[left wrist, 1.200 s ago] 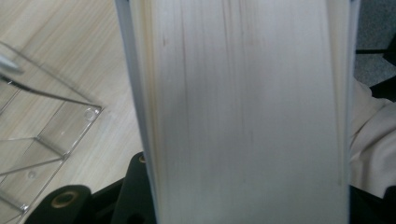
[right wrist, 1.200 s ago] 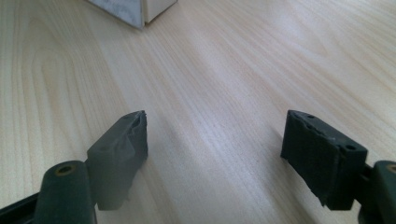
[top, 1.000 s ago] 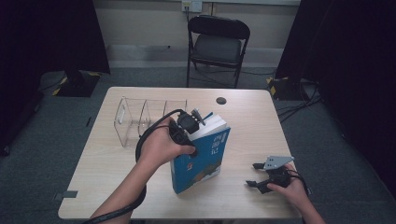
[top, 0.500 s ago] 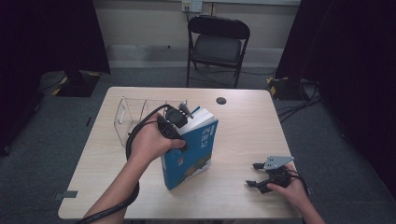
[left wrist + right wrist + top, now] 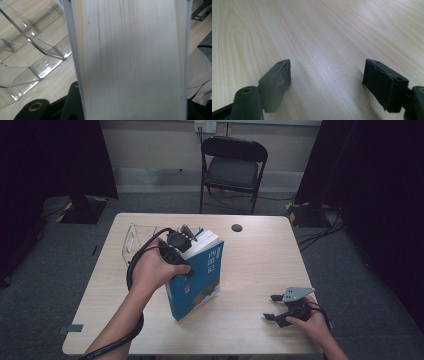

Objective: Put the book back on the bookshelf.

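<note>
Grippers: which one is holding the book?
The left gripper, near the clear organizer, is clamped on the blue book. The right gripper rests open and empty on the table.

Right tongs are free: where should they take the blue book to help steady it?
Probably the bare front cover edge of the blue book, approached from its right side. It stands upright on its lower edge; the left tongs already clamp its top, while the right tongs rest open on the table.
</note>
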`<state>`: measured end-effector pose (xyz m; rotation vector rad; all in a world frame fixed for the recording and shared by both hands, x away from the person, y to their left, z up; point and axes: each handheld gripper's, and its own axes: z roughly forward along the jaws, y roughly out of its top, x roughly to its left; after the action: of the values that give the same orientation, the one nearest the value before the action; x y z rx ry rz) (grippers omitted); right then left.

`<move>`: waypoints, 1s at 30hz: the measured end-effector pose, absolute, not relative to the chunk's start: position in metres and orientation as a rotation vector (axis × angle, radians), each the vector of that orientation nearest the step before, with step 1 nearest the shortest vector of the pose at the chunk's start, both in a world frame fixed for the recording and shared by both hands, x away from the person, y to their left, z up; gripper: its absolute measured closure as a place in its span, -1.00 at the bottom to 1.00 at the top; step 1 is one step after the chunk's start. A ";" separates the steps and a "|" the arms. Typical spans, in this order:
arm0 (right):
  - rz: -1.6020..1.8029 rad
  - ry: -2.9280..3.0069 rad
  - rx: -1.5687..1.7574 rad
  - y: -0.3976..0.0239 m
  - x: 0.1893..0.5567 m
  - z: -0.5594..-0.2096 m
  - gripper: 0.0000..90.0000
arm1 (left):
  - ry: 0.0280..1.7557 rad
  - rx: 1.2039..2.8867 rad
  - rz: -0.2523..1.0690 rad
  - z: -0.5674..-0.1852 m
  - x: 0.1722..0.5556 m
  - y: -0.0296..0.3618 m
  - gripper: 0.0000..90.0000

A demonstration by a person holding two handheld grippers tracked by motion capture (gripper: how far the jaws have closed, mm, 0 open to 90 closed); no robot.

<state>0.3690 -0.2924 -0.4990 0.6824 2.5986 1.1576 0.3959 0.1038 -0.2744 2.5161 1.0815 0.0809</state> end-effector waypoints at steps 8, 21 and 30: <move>1.162 2.609 0.684 -0.292 0.369 -0.499 -0.52 | 1.136 2.474 0.091 -0.272 0.394 0.117 0.37; 1.162 2.606 0.686 -0.292 0.369 -0.499 -0.52 | 1.187 2.451 0.084 -0.272 0.393 0.136 0.37; 1.161 2.608 0.687 -0.292 0.369 -0.499 -0.52 | 1.186 2.444 0.076 -0.271 0.390 0.141 0.37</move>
<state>0.3685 -0.2921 -0.4991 0.6870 2.6077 1.1612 0.3904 0.1409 -0.2710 2.4438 1.1862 0.0757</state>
